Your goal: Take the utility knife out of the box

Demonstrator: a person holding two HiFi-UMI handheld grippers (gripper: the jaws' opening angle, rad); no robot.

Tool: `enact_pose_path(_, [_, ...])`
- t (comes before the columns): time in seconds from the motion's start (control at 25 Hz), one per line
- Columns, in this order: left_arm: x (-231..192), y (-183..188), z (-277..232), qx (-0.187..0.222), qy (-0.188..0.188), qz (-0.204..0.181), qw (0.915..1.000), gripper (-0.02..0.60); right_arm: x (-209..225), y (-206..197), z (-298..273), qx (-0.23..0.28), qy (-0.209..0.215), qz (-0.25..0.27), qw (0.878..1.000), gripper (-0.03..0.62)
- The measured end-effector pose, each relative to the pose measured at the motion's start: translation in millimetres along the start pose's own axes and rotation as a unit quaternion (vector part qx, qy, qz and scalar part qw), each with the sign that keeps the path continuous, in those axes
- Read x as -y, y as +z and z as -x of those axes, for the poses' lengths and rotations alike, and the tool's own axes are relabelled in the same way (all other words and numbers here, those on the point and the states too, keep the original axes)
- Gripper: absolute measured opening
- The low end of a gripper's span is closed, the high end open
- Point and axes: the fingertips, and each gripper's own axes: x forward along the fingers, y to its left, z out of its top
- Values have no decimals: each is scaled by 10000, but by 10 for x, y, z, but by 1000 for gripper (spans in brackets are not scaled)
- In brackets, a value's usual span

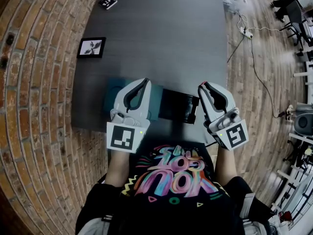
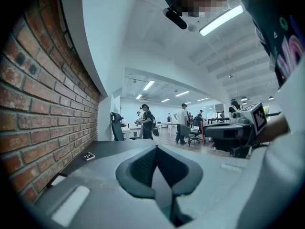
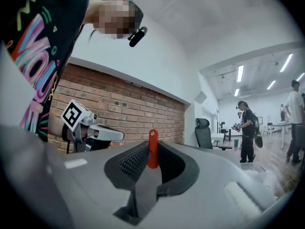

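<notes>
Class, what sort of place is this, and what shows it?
Probably an open-plan office or lab: a dark table by a brick wall, an office chair, and people standing beyond under strip lights.

Of the knife (image 3: 152, 144) only a red end shows between the jaws of the right gripper (image 3: 153, 152) (rest hidden); the left gripper (image 1: 145, 81) covers much of the box (image 1: 110, 96).

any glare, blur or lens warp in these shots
Head view: fisheye bows the brick wall and table edges. Left gripper view: the ceiling light blows out, corners vignetted black. Right gripper view: the red utility knife in the right tongs is sharp.
</notes>
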Motion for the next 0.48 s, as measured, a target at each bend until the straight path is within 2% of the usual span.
enact_pose_path(0.48, [74, 8, -10, -38, -8, -47, 10000, 2, 81, -31, 65, 122, -32, -347, 9993, 54])
